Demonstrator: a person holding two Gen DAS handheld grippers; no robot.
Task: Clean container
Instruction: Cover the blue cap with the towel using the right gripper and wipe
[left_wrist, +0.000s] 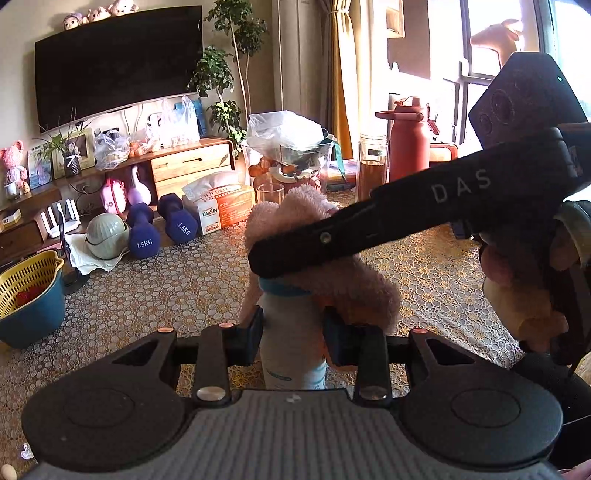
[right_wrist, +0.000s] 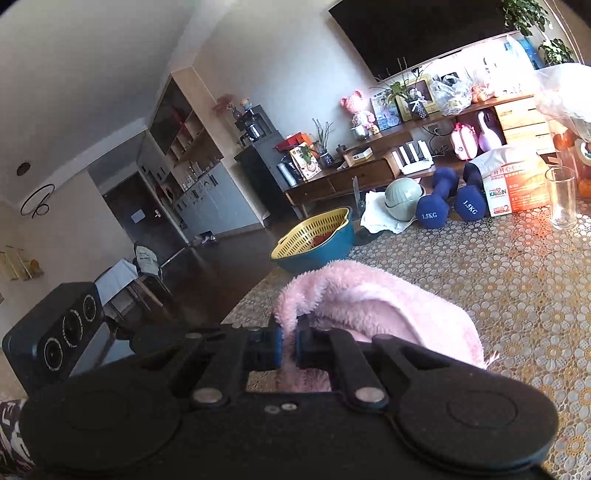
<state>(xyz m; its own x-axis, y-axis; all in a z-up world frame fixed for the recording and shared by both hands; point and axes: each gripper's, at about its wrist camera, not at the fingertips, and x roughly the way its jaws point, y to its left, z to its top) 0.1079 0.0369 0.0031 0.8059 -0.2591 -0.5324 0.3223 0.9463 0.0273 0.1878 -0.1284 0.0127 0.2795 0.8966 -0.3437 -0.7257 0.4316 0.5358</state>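
The left tool (left_wrist: 293, 341) is clamped on the bottle (left_wrist: 291, 332), which stands upright on the desk (left_wrist: 443, 258) with its long axis vertical, straight ahead between the fingers. The right tool (right_wrist: 290, 347) is pinched narrow on the pink cloth (right_wrist: 388, 310) and reaches across from the left tool's right, pressing the cloth over the bottle's top (the cap is mostly hidden under it). The next wipe likely runs down along that upright axis, with the cloth already touching.
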